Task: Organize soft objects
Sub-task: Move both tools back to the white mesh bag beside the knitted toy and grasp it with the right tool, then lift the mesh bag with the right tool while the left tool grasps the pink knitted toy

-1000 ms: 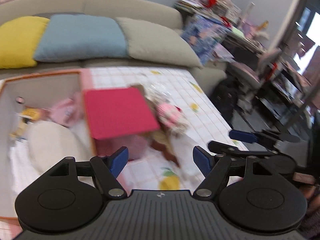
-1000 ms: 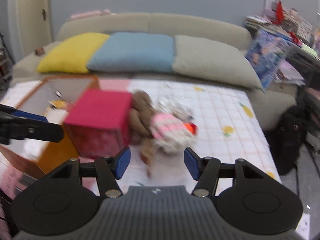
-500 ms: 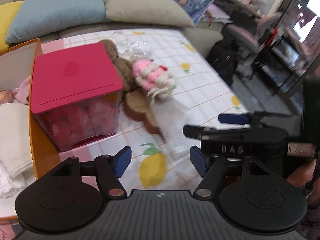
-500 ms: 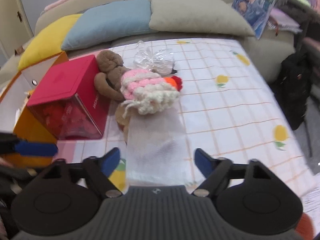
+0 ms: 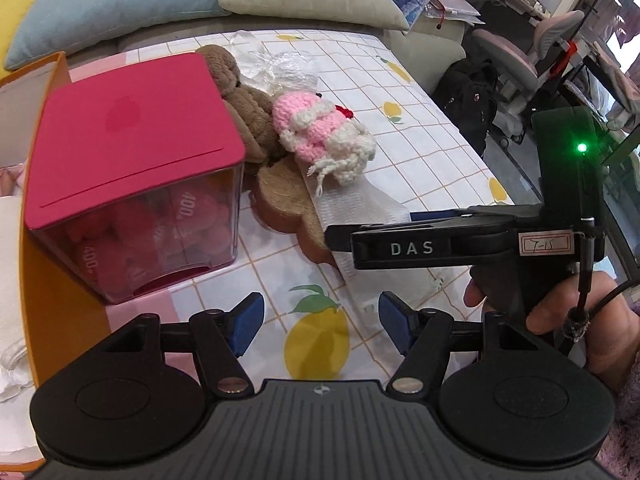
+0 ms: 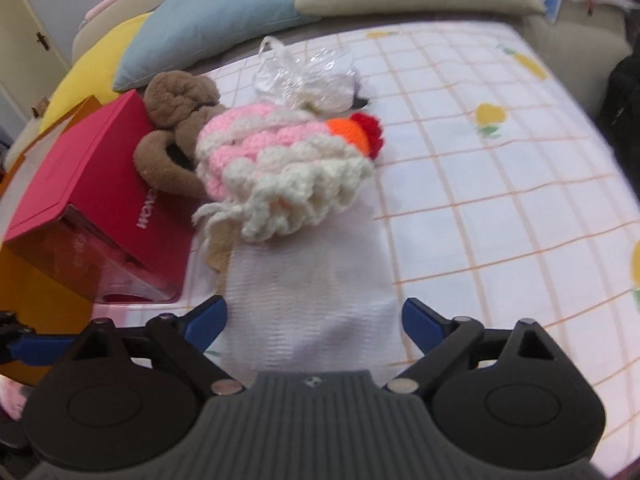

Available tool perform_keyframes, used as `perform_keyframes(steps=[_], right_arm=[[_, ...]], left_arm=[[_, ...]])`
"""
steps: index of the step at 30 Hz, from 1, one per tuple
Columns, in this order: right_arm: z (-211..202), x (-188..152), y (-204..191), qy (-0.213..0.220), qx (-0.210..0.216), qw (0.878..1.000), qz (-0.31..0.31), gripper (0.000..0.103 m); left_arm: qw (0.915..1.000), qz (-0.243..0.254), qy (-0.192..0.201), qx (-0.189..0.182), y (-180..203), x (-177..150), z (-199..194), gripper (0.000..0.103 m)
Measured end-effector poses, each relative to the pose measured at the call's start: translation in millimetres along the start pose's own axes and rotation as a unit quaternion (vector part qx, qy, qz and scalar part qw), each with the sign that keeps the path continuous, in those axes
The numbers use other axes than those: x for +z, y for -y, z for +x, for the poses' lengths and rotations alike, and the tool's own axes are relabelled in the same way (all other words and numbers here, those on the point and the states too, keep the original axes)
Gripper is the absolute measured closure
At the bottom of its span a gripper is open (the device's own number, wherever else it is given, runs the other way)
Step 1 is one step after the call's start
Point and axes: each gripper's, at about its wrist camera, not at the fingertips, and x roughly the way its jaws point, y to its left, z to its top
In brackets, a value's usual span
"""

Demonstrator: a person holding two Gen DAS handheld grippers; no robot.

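Observation:
A pink and white knitted toy (image 6: pixel 280 168) lies on the far end of a white cloth (image 6: pixel 312 292) on the table; both also show in the left wrist view, the toy (image 5: pixel 320 136) and the cloth (image 5: pixel 360 208). A brown plush (image 6: pixel 176 136) leans against a red-lidded box (image 5: pixel 128 164). My right gripper (image 6: pixel 314 320) is open, its fingers on either side of the cloth's near end. My left gripper (image 5: pixel 320 320) is open and empty over the tablecloth, with the right gripper's side (image 5: pixel 440 240) just beyond it.
An orange bin (image 5: pixel 48 280) with soft things stands at the left, touching the red-lidded box (image 6: pixel 80 200). A clear plastic bag (image 6: pixel 308 76) lies behind the toys. Sofa cushions (image 5: pixel 120 0) are at the back. Chairs and a black bag (image 5: pixel 468 100) stand to the right.
Both grippers have moved forward and down toward the table. The right gripper's fingers have come around the near end of the white cloth. Both stay open.

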Motion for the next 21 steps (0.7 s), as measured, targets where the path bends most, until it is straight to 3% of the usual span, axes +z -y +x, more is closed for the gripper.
perform_keyframes(steps=[3,10,14,17,21], right_arm=[[-2,-1,1,0.001,0.033,0.999,0.007,0.037],[-19,-6,14,0.009,0.038,0.998,0.041,0.071],[-32,-10,13,0.021,0.023,0.999,0.040,0.083],[-42,-12,11,0.030,-0.015,0.999,0.034,0.103],[-52,-13,12,0.051,-0.046,0.997,0.032,0.103]], left_arm=[[1.0000,-0.005,-0.003,-0.004,0,2,3,0.026],[0.9999,-0.005,-0.007,-0.006,3,2,2,0.026],[0.9999,-0.008,-0.004,-0.006,3,5,0,0.026],[1.0000,0.000,0.001,-0.006,7,9,-3,0.026],[0.9996,0.022,0.014,-0.009,15,14,-6,0.026]])
